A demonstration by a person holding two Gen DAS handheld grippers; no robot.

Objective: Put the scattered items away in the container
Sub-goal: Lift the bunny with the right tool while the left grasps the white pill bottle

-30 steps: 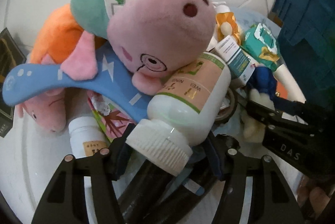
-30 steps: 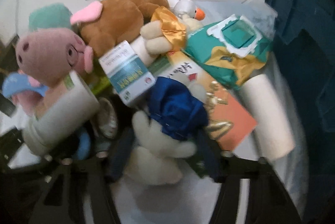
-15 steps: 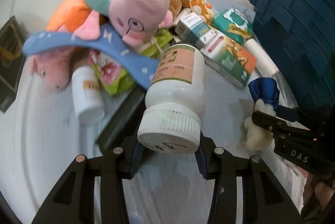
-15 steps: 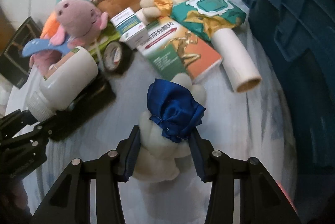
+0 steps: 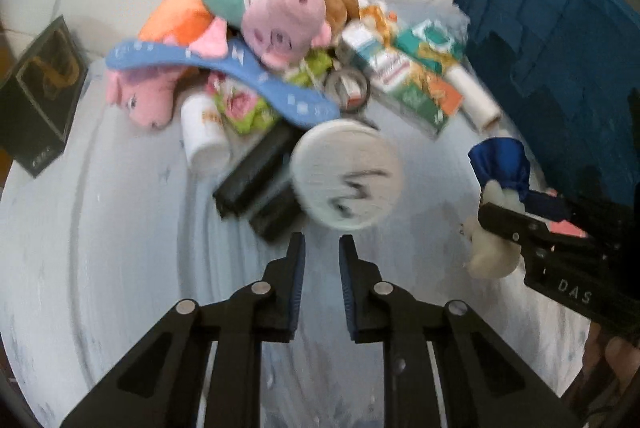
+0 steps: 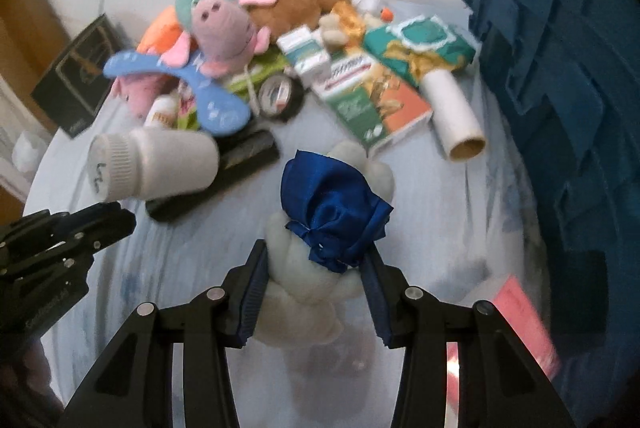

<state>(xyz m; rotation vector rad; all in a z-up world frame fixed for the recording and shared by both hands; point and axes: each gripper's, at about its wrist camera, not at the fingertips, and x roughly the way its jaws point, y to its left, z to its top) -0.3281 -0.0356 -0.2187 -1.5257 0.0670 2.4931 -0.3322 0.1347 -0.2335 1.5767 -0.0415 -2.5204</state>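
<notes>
My left gripper (image 5: 320, 248) has its jaws close together with nothing between them. The white pill bottle (image 5: 346, 174) is blurred just ahead of the fingertips, cap toward the camera; in the right wrist view it (image 6: 154, 164) is beyond the left gripper's tips (image 6: 116, 216), apart from them. My right gripper (image 6: 316, 268) is shut on a white plush toy with a blue satin cloth (image 6: 332, 212), held above the table; it also shows in the left wrist view (image 5: 500, 188). The blue crate (image 6: 560, 68) stands at the right.
A pile lies at the back: pink pig plush (image 5: 284, 20), brown plush (image 6: 304, 0), blue boomerang toy (image 5: 224, 68), tape roll (image 6: 278, 96), green-orange box (image 6: 372, 104), wipes pack (image 6: 420, 48), paper roll (image 6: 456, 116), small bottle (image 5: 202, 132), black case (image 5: 256, 180). A black box (image 5: 40, 92) stands left.
The white bottle has slipped out of my left gripper, whose jaws have closed on nothing. Both grippers have pulled back from the pile; the right one still holds the plush.
</notes>
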